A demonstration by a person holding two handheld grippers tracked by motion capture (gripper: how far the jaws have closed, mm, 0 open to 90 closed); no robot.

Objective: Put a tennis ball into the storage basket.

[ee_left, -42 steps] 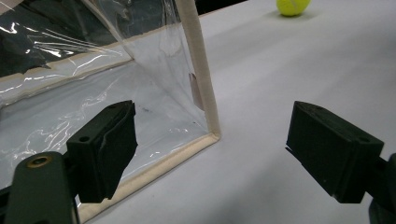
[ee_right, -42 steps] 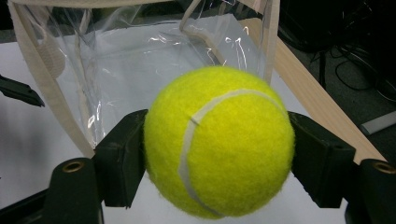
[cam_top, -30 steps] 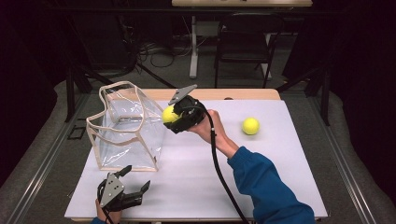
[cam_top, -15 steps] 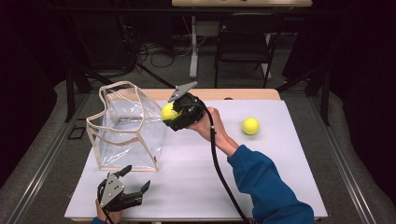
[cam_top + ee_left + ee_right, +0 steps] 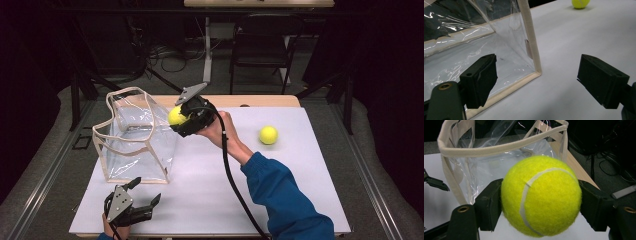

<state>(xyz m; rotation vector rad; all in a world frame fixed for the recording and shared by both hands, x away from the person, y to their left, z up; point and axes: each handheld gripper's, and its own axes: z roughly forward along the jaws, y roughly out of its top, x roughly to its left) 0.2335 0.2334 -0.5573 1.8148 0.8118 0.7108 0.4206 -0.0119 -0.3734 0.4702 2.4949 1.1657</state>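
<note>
Yellow tennis ball (image 5: 176, 116) sits pinched in your right gripper (image 5: 183, 119), just beside the clear bag (image 5: 135, 137) near the table's (image 5: 300, 190) far-left part; a second ball (image 5: 268, 135) lies toward the right edge. Your left gripper (image 5: 536, 82) has jaws spread at the bag's corner. Right gripper view: pads press both sides of the ball.
</note>
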